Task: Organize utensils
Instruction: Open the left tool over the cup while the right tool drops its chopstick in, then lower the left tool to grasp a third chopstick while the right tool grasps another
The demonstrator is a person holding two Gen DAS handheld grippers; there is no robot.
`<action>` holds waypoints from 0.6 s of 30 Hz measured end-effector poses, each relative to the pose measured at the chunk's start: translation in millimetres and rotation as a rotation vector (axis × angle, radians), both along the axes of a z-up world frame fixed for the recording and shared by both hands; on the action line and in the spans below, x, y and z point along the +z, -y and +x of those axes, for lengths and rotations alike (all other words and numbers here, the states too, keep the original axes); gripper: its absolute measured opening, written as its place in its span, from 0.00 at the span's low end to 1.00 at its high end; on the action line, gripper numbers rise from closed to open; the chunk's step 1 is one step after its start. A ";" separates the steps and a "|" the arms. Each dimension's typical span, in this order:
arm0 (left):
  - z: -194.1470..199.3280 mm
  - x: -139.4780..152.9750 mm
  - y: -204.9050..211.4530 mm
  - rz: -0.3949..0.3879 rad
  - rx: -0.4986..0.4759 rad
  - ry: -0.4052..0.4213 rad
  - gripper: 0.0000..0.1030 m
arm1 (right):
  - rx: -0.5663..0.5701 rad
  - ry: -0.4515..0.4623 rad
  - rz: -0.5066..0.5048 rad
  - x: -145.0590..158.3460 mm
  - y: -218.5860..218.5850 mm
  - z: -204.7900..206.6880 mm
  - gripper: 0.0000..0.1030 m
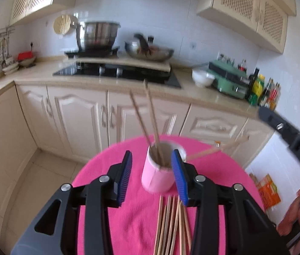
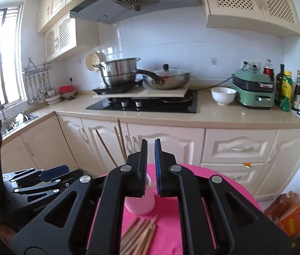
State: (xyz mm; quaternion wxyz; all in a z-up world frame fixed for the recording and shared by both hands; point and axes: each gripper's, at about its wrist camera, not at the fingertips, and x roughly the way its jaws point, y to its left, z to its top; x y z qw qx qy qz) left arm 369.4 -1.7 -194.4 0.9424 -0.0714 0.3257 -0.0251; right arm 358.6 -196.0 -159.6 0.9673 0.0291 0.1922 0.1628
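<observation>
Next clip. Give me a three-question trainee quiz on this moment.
1. True or false: the cup lies on its side.
2. The loose chopsticks lie: A on the cloth; B on the stove; C in the sink.
3. Whose jaws stand wider apart: the left gripper or the right gripper?
Key: 1 false; 2 A; 3 left gripper.

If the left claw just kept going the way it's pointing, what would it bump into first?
Most likely the pink cup holding chopsticks: it sits straight ahead between the left claw's opening fingers, though depth is unclear.
</observation>
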 end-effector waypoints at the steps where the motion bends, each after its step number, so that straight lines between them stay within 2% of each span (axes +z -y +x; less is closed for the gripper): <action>1: -3.1 -8.9 -0.8 -0.003 -0.012 -0.037 0.37 | -0.011 -0.016 -0.008 -3.0 4.3 -4.1 0.08; 7: -9.0 -70.4 -2.0 0.002 -0.056 -0.266 0.37 | -0.048 -0.136 -0.040 -38.9 19.0 -22.2 0.08; 11: -6.8 -108.2 6.3 0.009 -0.095 -0.398 0.37 | -0.058 -0.291 -0.019 -82.1 27.1 -22.6 0.08; 12: -5.8 -114.7 9.0 0.012 -0.104 -0.416 0.37 | -0.056 -0.348 -0.012 -96.6 27.8 -20.7 0.08; 16: 0.9 -139.4 20.3 0.058 -0.127 -0.491 0.37 | -0.032 -0.468 0.001 -130.9 23.5 -17.9 0.08; 18: 3.8 -149.1 22.7 0.058 -0.138 -0.515 0.37 | -0.018 -0.520 0.009 -143.9 20.5 -16.6 0.08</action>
